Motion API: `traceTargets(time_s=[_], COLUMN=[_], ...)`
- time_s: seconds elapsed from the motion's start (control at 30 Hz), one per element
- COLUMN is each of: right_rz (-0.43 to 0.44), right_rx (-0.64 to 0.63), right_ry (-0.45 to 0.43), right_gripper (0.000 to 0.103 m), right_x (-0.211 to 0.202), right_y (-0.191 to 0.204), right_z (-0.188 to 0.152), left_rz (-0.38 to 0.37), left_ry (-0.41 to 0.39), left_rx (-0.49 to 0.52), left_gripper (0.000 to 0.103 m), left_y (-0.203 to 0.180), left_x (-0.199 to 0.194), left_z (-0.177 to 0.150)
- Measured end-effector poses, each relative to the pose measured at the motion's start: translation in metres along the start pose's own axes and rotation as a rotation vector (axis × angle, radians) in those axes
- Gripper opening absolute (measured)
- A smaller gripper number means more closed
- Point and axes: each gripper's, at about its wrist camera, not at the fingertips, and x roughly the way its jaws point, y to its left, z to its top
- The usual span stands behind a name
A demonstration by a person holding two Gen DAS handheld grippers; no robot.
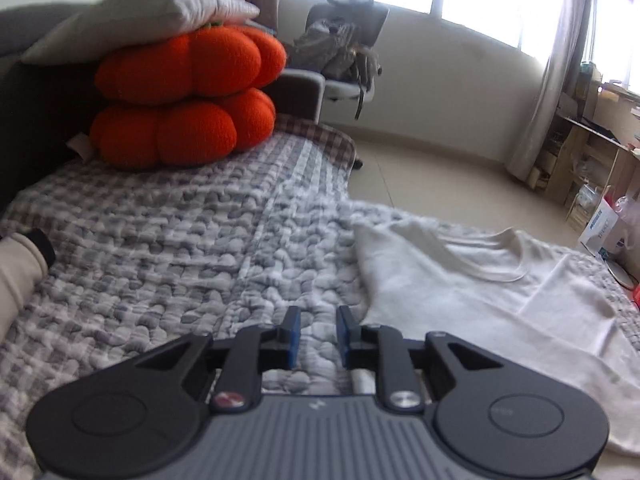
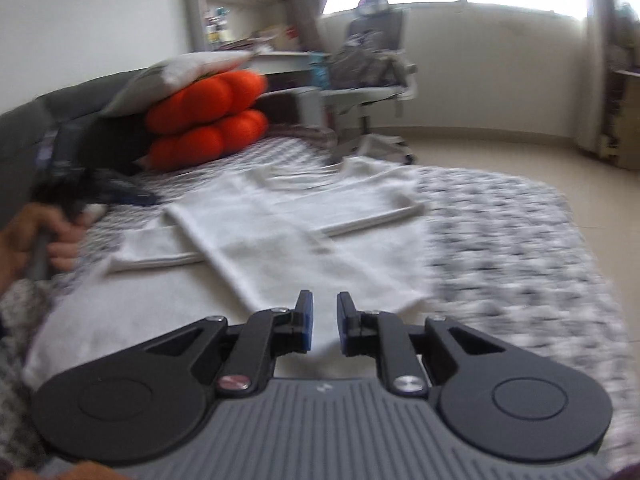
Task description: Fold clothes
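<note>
A white T-shirt lies flat on the grey checked bedspread, its collar toward the foot of the bed. In the right wrist view the T-shirt has one side folded over its middle, with a sleeve lying across. My left gripper is open over the bedspread, just left of the shirt's edge, nothing between its fingers. My right gripper is open above the shirt's near hem, empty. The other gripper, held by a hand, shows at the left of the right wrist view.
Two orange pumpkin cushions under a white pillow are stacked at the bed's far left against a dark sofa back. An office chair with clothes stands on the tiled floor. Shelves and boxes line the right wall.
</note>
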Motion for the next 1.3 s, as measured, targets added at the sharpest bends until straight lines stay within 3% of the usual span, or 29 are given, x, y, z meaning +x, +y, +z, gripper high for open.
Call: traceTargets(time_s=[0.2, 0.33, 0.4, 0.6, 0.7, 0.97, 1.1, 1.17, 1.3], right_rz=[-0.049, -0.11, -0.143, -0.019, -0.027, -0.045, 0.054, 0.115, 0.239], right_rx=[0.036, -0.076, -0.096, -0.163, -0.204, -0.161, -0.205, -0.244, -0.487], right_ry=[0.006, 0.032, 0.019, -0.016, 0.059, 0.035, 0.004, -0.008, -0.006], right_gripper=[0.017, 0.017, 0.022, 0.024, 0.023, 0.023, 0.03, 0.04, 0.042], right_x=[0.006, 0.01, 0.005, -0.002, 0.014, 0.002, 0.005, 0.009, 0.039], right_y=[-0.019, -0.007, -0.004, 0.014, 0.019, 0.014, 0.044, 0.064, 0.135], right_z=[-0.002, -0.015, -0.013, -0.008, -0.017, -0.015, -0.003, 0.003, 0.002], left_rz=[-0.025, 0.046, 0.061, 0.063, 0.088, 0.061, 0.041, 0.032, 0.013], left_ry=[-0.005, 0.062, 0.082, 0.069, 0.069, 0.062, 0.065, 0.066, 0.079], left_rx=[0.06, 0.082, 0.067, 0.032, 0.03, -0.053, -0.103, -0.128, -0.186], left_gripper=[0.025, 0.031, 0.031, 0.035, 0.035, 0.036, 0.036, 0.037, 0.037], left_y=[-0.028, -0.037, -0.035, -0.034, -0.025, 0.001, 0.009, 0.014, 0.023], left_x=[-0.013, 0.006, 0.009, -0.011, -0.021, -0.053, -0.061, -0.065, -0.068], left_z=[-0.01, -0.022, -0.026, -0.033, -0.047, -0.064, -0.064, -0.063, -0.065])
